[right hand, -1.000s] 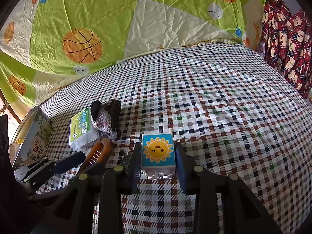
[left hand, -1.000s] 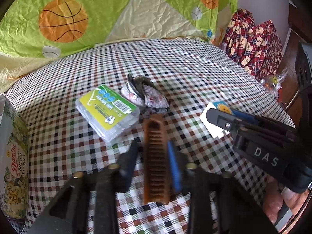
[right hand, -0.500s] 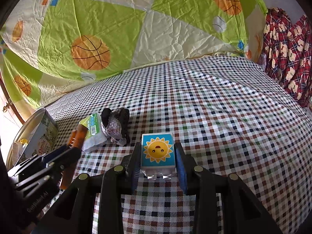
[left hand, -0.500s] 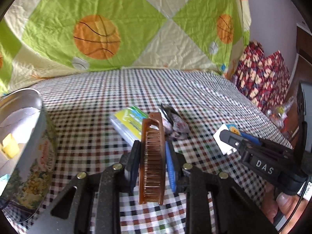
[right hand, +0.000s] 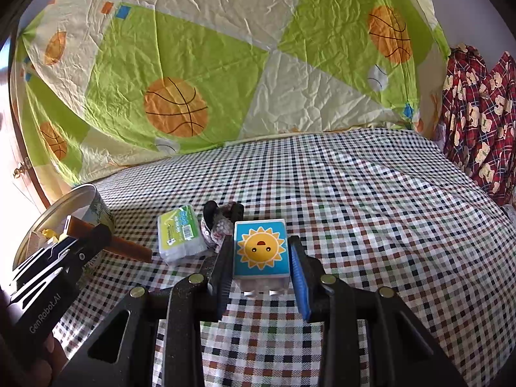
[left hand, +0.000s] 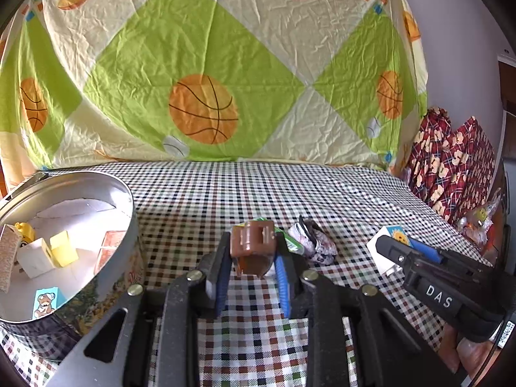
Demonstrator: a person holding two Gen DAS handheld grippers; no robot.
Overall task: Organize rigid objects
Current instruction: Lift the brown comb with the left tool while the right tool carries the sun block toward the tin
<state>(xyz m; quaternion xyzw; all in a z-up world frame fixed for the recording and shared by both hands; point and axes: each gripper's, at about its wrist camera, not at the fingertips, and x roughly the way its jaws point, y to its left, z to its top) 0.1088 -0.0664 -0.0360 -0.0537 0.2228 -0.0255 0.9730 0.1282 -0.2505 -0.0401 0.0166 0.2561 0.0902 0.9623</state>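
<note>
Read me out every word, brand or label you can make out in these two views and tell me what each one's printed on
"DAS": white letters on the right gripper body.
"GenRobot.AI": on the left gripper body.
Clear plastic box: green label with barcode, print too small to read.
Round tin: side print not readable.
Sun card box: picture only, no words.

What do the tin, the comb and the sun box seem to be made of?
Tin: metal, as it looks; its bare inner wall is shiny and mirrors what lies inside, while the outside is printed.
Comb: probably hard plastic, brown, smooth, slightly glossy.
Sun box: printed top with a clear base, likely plastic; its top could be card.
</note>
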